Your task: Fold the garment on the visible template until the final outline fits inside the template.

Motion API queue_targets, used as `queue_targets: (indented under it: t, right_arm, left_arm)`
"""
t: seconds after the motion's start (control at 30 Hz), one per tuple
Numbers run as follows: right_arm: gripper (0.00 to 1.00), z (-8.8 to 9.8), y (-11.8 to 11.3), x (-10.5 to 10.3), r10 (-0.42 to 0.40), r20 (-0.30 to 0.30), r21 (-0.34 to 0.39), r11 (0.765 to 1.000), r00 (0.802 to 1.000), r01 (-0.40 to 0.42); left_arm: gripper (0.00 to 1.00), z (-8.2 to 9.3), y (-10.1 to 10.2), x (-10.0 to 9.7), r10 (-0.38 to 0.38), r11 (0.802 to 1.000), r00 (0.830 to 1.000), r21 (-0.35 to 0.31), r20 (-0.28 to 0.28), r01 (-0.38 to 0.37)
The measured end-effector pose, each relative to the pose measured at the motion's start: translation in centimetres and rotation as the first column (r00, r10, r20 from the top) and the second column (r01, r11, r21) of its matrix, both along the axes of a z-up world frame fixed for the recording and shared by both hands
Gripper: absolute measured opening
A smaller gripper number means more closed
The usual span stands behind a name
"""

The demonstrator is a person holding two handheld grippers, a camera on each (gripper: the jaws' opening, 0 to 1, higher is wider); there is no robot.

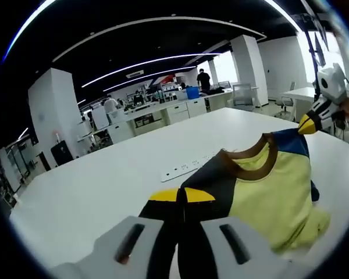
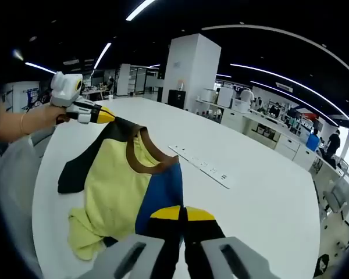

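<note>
A: Where's the shirt (image 1: 262,192) now?

B: On the white surface (image 1: 104,186), just beside the power strip (image 1: 189,168), on the side toward you. You have it lifted by both shoulders, so the brown collar (image 2: 145,157) hangs between your two grippers and the yellow body sags and bunches below, its lower end resting on the surface.

A: And the grippers?

B: Your left gripper (image 1: 181,197) is clenched on the black shoulder. Your right gripper (image 2: 183,214) is clenched on the blue shoulder. In the left gripper view the right one shows far off at the blue corner, its yellow tips pinched on the cloth.

A: How will it handle?

B: I'd judge it light and quite limp: thin knit, no stiffness, nothing fragile. It'll drape wherever you let it and crumple if you slacken the span. It shouldn't slip much from the jaws, but a thin single layer can creep out, so pinch at a seam.

A: Best places to hold?

B: The shoulder seams you already have, close to the collar, keep it square. For folding, take the sleeve edges and the hem corners, and drag it flat across the surface first. I can't make out a template near the strip, so check where its outline lies before laying the shirt down.
</note>
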State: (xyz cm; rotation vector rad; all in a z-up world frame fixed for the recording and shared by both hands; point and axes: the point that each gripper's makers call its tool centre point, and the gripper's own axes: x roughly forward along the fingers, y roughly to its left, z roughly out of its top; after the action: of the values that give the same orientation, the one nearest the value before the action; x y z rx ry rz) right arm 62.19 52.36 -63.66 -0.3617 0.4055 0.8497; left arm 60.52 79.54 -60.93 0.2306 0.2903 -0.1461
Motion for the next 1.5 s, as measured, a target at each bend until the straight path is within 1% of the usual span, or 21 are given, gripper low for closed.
queue_targets:
  t: [0.07, 0.1, 0.17, 0.23, 0.3, 0.37, 0.4, 0.43, 0.57, 0.7, 0.73, 0.8, 0.87, 0.93, 1.03, 1.17, 1.27, 1.37, 1.43, 1.47, 1.5]
  right_arm:
    - [0.00, -0.1, 0.3, 0.8, -0.016, -0.003, 0.014, 1.000, 1.000, 0.016]
    - [0.00, -0.2, 0.4, 1.3, -0.031, -0.002, 0.022, 0.999, 1.000, 0.031]
    - [0.00, -0.3, 0.5, 2.1, -0.059, -0.009, 0.044, 0.997, 0.998, 0.060]
    - [0.00, -0.4, 0.8, 2.9, -0.082, -0.010, 0.068, 0.994, 0.997, 0.083]
    - [0.00, -0.8, 0.9, 3.9, -0.108, -0.005, 0.068, 0.992, 0.994, 0.108]
    - [0.00, -1.3, 1.1, 4.9, -0.145, -0.006, 0.079, 0.986, 0.989, 0.145]
    - [0.00, -1.6, 1.0, 5.6, -0.175, -0.012, 0.090, 0.980, 0.984, 0.176]
    - [0.00, -1.8, 1.1, 6.0, -0.186, -0.017, 0.095, 0.978, 0.982, 0.187]
    - [0.00, -3.2, 1.2, 7.8, -0.238, -0.023, 0.084, 0.967, 0.971, 0.239]
    - [0.00, -4.4, 1.0, 9.4, -0.289, -0.043, 0.093, 0.952, 0.956, 0.292]
    - [0.00, -4.7, 1.0, 9.7, -0.297, -0.049, 0.095, 0.949, 0.954, 0.301]
    - [0.00, -5.2, 0.9, 10.4, -0.316, -0.063, 0.102, 0.941, 0.947, 0.321]
    - [0.00, -5.8, 0.8, 11.0, -0.334, -0.074, 0.104, 0.935, 0.940, 0.340]
    - [0.00, -6.5, 0.9, 11.5, -0.343, -0.087, 0.102, 0.931, 0.935, 0.351]
    - [0.00, -7.6, 1.0, 12.0, -0.357, -0.107, 0.090, 0.926, 0.928, 0.367]
    - [0.00, -9.0, 1.0, 12.4, -0.374, -0.133, 0.072, 0.920, 0.918, 0.386]
    - [0.00, -10.2, 1.0, 12.7, -0.385, -0.153, 0.050, 0.917, 0.910, 0.396]
    - [0.00, -10.9, 1.1, 12.8, -0.387, -0.162, 0.034, 0.917, 0.908, 0.397]
    - [0.00, -11.1, 1.1, 12.8, -0.390, -0.172, 0.042, 0.915, 0.905, 0.402]
    - [0.00, -11.2, 1.2, 12.8, -0.396, -0.184, 0.050, 0.910, 0.899, 0.411]
    - [0.00, -11.2, 1.2, 12.9, -0.408, -0.192, 0.053, 0.904, 0.893, 0.424]
  left_arm:
    - [0.00, 0.0, 0.4, 0.8, 0.018, 0.999, 1.000, -0.031, 0.014, -0.018]
    - [0.00, -0.2, 0.6, 1.1, 0.026, 0.999, 1.000, -0.038, 0.010, -0.026]
    - [0.00, -0.4, 1.1, 1.9, 0.056, 0.997, 0.998, -0.047, 0.025, -0.054]
    - [0.00, -0.7, 1.8, 2.8, 0.102, 0.992, 0.994, -0.077, 0.040, -0.098]
    - [0.00, -1.2, 1.6, 3.5, 0.097, 0.992, 0.994, -0.089, 0.043, -0.093]
    - [0.00, -2.1, 1.6, 4.4, 0.111, 0.989, 0.993, -0.099, 0.034, -0.107]
    - [0.00, -2.2, 1.3, 4.7, 0.117, 0.988, 0.992, -0.109, 0.042, -0.111]
    - [0.00, -2.5, 1.2, 5.1, 0.133, 0.984, 0.990, -0.125, 0.046, -0.126]
    - [0.00, -3.4, 1.0, 6.9, 0.151, 0.983, 0.987, -0.116, 0.060, -0.143]
    - [0.00, -4.2, 0.8, 8.5, 0.145, 0.983, 0.988, -0.118, 0.051, -0.138]
    - [0.00, -4.6, 1.0, 9.1, 0.141, 0.985, 0.989, -0.106, 0.047, -0.136]
    - [0.00, -5.2, 0.9, 9.8, 0.127, 0.988, 0.991, -0.090, 0.036, -0.124]
    - [0.00, -5.5, 1.0, 10.3, 0.126, 0.988, 0.991, -0.099, 0.035, -0.122]
    - [0.00, -6.6, 1.2, 10.9, 0.134, 0.987, 0.991, -0.092, 0.006, -0.132]
    - [0.00, -7.5, 1.1, 11.5, 0.135, 0.985, 0.991, -0.105, -0.013, -0.135]
    - [0.00, -9.1, 0.8, 12.1, 0.131, 0.986, 0.990, -0.096, -0.051, -0.135]
    - [0.00, -10.5, 1.2, 12.2, 0.143, 0.985, 0.985, -0.086, -0.094, -0.151]
    - [0.00, -11.6, 1.5, 12.0, 0.153, 0.982, 0.980, -0.094, -0.129, -0.166]
    - [0.00, -12.5, 2.1, 11.7, 0.170, 0.979, 0.973, -0.086, -0.159, -0.185]
    - [0.00, -12.8, 2.1, 11.5, 0.180, 0.974, 0.969, -0.108, -0.169, -0.199]
    - [0.00, -13.1, 2.2, 11.4, 0.178, 0.974, 0.968, -0.112, -0.178, -0.200]
